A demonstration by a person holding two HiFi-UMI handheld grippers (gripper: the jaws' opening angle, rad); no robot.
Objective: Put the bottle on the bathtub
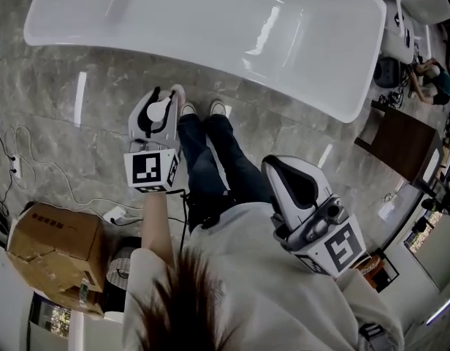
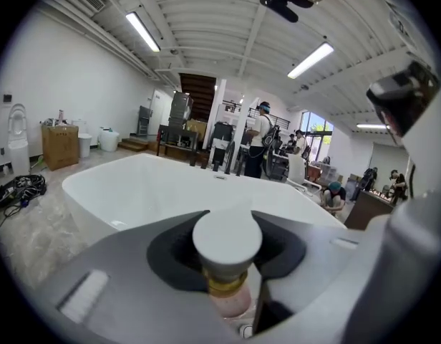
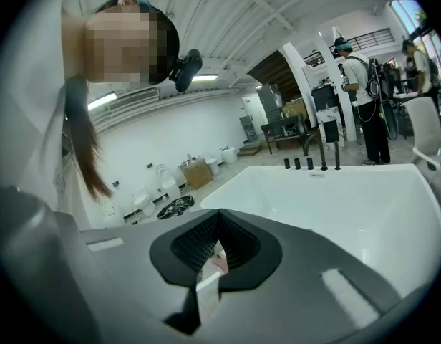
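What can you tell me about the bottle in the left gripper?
The bottle has a wide, round, matte white cap, a gold band round the neck and a pale pink body that looks like plastic. It is closed and sits cap uppermost. The left gripper grips it near the top, with a dark pad on either side. Its lower part is hidden by the gripper. The white bathtub lies beyond it, untouched.
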